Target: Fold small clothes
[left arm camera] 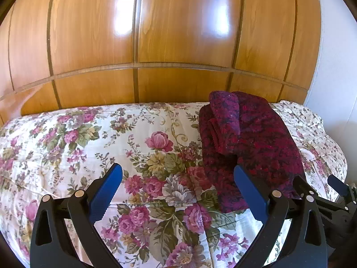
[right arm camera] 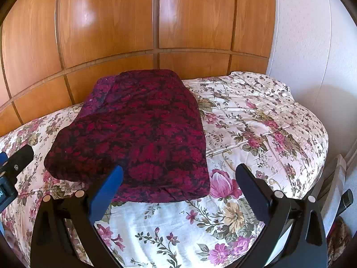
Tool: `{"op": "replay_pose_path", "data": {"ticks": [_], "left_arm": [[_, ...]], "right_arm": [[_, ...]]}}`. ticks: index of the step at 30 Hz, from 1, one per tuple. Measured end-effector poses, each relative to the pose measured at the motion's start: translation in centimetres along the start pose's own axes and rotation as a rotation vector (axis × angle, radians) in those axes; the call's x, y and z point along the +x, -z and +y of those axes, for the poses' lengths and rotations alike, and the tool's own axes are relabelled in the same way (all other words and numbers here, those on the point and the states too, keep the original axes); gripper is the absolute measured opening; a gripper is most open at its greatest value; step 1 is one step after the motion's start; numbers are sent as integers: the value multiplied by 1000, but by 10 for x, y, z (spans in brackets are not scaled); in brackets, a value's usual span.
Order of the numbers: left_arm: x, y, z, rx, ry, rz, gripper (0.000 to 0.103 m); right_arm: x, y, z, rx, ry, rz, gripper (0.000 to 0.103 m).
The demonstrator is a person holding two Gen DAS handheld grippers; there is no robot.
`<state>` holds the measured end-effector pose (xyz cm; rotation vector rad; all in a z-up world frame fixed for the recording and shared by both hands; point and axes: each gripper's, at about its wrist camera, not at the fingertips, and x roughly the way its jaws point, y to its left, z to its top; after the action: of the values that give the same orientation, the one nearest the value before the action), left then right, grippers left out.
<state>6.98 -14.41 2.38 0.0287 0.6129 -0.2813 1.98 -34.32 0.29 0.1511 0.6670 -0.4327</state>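
A dark red and purple patterned garment lies folded on the floral bedspread, with a sleeve laid over its left part. In the right wrist view the same garment shows as a flat rectangle in the middle of the bed. My left gripper hovers open above the bedspread, its right finger over the garment's near left edge. My right gripper is open too, just in front of the garment's near edge, with nothing between its fingers. The right gripper's body shows at the left wrist view's right edge.
A glossy wooden wardrobe stands behind the bed. A white wall is on the right. The bedspread drops off at the right edge, where a pale object stands beside the bed. The left gripper's body shows at the left.
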Motion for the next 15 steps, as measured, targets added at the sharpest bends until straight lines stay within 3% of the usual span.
{"op": "replay_pose_path", "data": {"ticks": [15], "left_arm": [[1, 1, 2, -8, -12, 6, 99]], "right_arm": [[4, 5, -4, 9, -7, 24, 101]]}}
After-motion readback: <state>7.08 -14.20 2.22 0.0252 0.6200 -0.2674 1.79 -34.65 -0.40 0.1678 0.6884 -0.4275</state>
